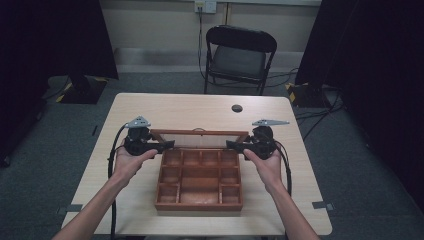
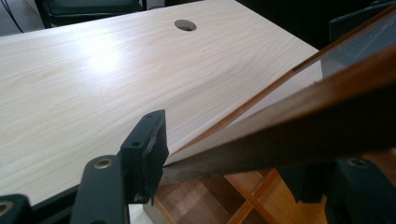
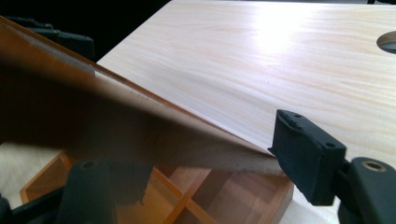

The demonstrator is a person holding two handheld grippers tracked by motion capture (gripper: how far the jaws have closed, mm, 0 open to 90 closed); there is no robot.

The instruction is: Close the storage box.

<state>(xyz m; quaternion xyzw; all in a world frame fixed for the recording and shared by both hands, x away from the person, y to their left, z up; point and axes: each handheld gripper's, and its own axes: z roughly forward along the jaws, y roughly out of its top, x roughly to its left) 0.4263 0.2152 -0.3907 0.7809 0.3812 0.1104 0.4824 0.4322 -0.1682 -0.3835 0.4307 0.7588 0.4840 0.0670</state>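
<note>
Compartmented wooden box (image 1: 199,181), lid (image 1: 199,133) raised

1 wooden compartment box (image 1: 199,180) with 1 glass-paned lid (image 1: 200,136), 2 tongs (left (image 1: 167,145), right (image 1: 232,145)), 1 bench (image 1: 200,107), 1 folding chair (image 1: 239,55).

Overhead forward-down on table (image 1: 150,107); both tongs cameras close, sharing lid (image 2: 299,126).

Compartmented wooden box (image 1: 199,180), lid (image 1: 200,133) raised
</note>
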